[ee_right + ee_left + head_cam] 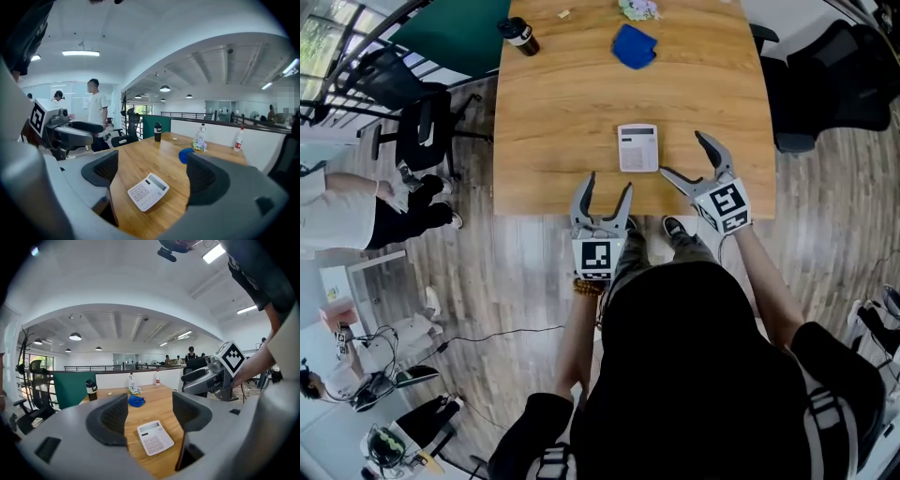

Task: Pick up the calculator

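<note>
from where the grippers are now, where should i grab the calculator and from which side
Pinch the calculator across its two long side edges, around the keypad. It lies flat and thin on the table, so come down steeply from above, probably with the open right gripper, which sits just beside its right edge.

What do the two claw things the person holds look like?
Both the left gripper and right gripper are light grey, with two curved fingers lined dark and ribbed inside. Each carries a white cube printed with black square markers. The person wears a black top with white stripes and a beaded bracelet.
</note>
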